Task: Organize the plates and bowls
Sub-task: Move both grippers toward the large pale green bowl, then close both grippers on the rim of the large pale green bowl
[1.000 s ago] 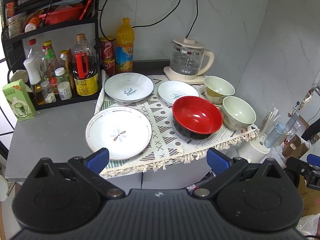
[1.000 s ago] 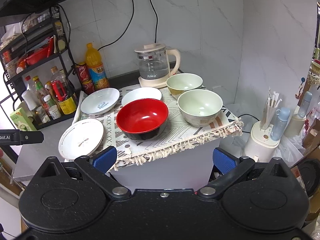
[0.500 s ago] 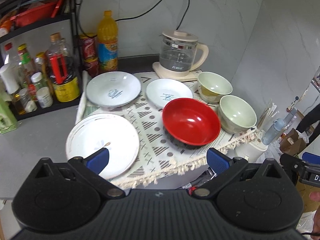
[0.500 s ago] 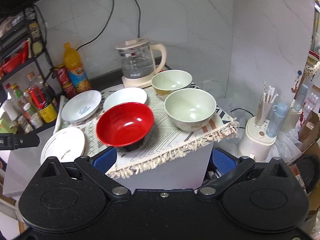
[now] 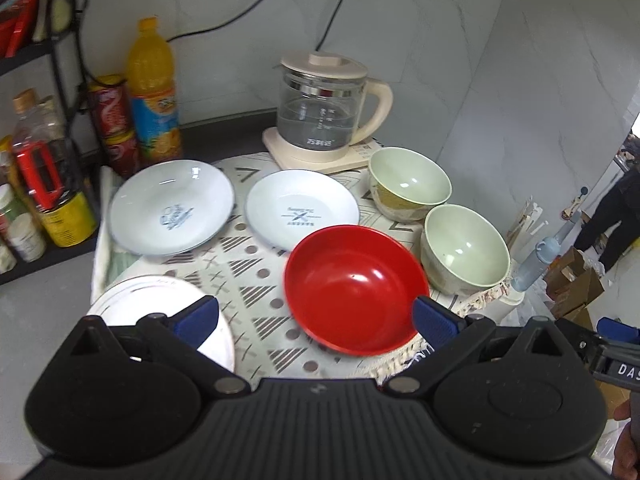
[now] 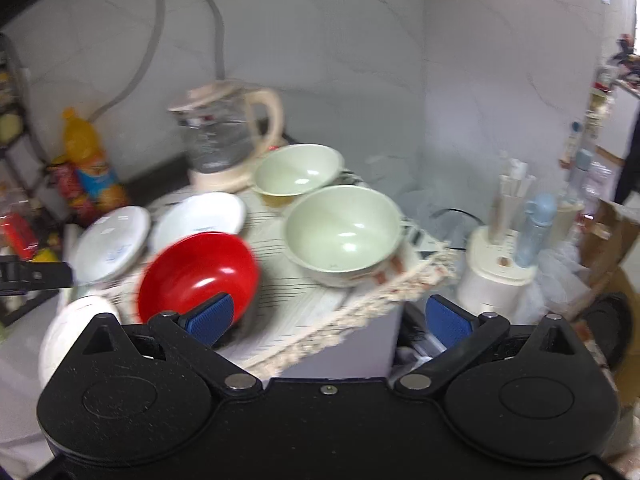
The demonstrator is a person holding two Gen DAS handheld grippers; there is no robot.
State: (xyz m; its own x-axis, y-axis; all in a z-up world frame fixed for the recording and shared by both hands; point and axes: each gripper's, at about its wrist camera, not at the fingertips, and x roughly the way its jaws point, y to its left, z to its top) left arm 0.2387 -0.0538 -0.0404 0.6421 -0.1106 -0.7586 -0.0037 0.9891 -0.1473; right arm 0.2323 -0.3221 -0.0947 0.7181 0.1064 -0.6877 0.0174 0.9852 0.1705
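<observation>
Six dishes are sitting on the patterned cloth [image 5: 256, 280] covering the counter [image 5: 36, 312]: three white plates and three bowls. My left hand-held gripper [image 5: 314, 318] is hovering wide open and empty, with the red bowl [image 5: 354, 290] showing between its fingers and the nearest white plate [image 5: 160, 296] under its left fingertip. Two more white plates [image 5: 172, 208] [image 5: 302, 210] are lying behind, and two pale green bowls [image 5: 408, 184] [image 5: 464, 248] are standing on the right, near the glass kettle [image 5: 324, 120]. My right hand-held gripper [image 6: 328, 318] is also gaping wide, holding nothing, below the nearer green bowl [image 6: 344, 232]; that view is blurred.
</observation>
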